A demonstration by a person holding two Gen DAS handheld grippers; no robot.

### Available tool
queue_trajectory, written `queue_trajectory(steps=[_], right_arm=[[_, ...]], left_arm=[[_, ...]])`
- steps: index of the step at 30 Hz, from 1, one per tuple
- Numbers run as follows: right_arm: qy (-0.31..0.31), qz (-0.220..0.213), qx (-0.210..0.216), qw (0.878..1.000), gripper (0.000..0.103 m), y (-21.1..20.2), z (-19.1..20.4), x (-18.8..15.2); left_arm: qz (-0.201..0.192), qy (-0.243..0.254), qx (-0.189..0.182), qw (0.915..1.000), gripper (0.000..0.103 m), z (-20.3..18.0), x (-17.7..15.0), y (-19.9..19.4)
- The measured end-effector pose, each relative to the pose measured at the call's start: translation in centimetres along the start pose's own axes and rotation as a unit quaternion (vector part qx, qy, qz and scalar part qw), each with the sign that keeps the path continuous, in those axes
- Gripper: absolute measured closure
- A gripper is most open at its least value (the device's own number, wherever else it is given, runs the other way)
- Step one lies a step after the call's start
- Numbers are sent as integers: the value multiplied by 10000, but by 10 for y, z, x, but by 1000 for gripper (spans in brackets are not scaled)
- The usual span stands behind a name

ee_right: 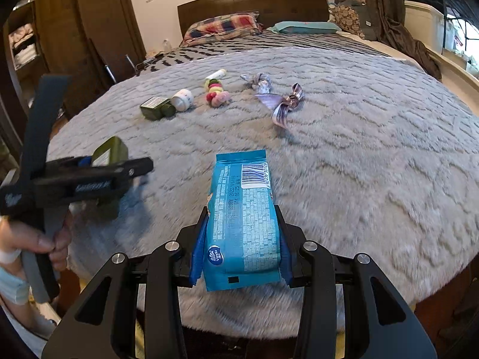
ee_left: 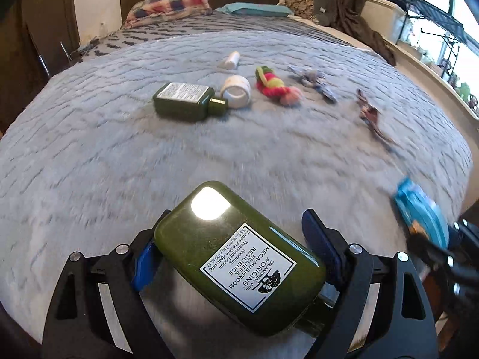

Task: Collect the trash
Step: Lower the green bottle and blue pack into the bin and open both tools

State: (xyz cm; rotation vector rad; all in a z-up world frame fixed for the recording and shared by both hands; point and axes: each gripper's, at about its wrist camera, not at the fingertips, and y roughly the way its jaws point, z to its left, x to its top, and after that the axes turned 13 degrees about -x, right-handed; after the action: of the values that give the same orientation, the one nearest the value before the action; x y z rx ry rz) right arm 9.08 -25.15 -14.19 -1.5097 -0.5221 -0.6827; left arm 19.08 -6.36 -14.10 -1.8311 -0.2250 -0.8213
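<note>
Green bottle (ee_left: 239, 257) pinched in left hand-held gripper (ee_left: 239, 257); right hand-held gripper (ee_right: 241, 239) pinching blue packet (ee_right: 244, 218).

My left gripper (ee_left: 236, 257) points steeply down, its jaws spread wide and clamped on the green bottle (ee_left: 239, 260). My right gripper (ee_right: 241, 239) (tilted down likewise) stands narrower, blue pads (ee_right: 197, 257) pinching the blue packet (ee_right: 242, 218). My left hand (ee_right: 39, 245) wraps that gripper's handle.
</note>
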Motion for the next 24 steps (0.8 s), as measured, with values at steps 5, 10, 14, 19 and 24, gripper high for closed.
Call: queue_trajectory(steps=[5,10,14,19,24], right_arm=[[-35,-51,61,10000,63,-19,11,-17],[-146,-39,191,9997,63,-38,22,-39],[-179,63,272,9995,63,-48,27,-61],[-189,390,336,9985,63,-50,25,-94],[-115,893,371,9952,62,-36,16,-129]], left_arm=[[-161,103,-83,9998,21,-7,-37,-31],[-298,192,-249,9991,21,-18,-73,-62],[-274,262,-379,9986,21,-26,-102,-77],[-45,220,-529,9983,21,-33,-148,-75],[468,215,-744,9959,21,-38,-189,-50]])
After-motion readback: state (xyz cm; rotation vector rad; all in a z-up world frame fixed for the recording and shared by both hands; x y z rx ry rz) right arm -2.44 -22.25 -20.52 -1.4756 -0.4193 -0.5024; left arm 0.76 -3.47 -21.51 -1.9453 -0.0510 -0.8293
